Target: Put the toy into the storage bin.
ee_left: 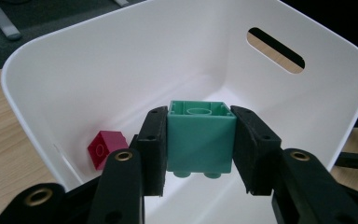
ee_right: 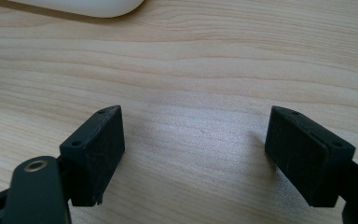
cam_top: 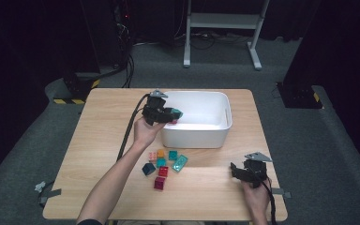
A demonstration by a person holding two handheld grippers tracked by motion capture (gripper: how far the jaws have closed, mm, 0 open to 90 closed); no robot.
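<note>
My left gripper [ee_left: 198, 142] is shut on a teal-green brick [ee_left: 199, 137], held upside down with its studs pointing down, over the inside of the white bin [ee_left: 121, 60]. From above, the left gripper [cam_top: 172, 115] hangs over the white bin's [cam_top: 215, 136] left rim. A red brick [ee_left: 105, 148] lies on the bin floor at the lower left. My right gripper [ee_right: 193, 149] stands open over bare wood, with nothing between its jaws. In the high view the right gripper [cam_top: 236, 169] is near the table's front right.
Several loose bricks [cam_top: 161, 163] in teal, orange, pink, red and dark blue lie on the wooden table [cam_top: 98, 140] in front of the bin. A cable [cam_top: 126, 136] trails from the left gripper. A metal stand [cam_top: 222, 28] is on the floor beyond the table.
</note>
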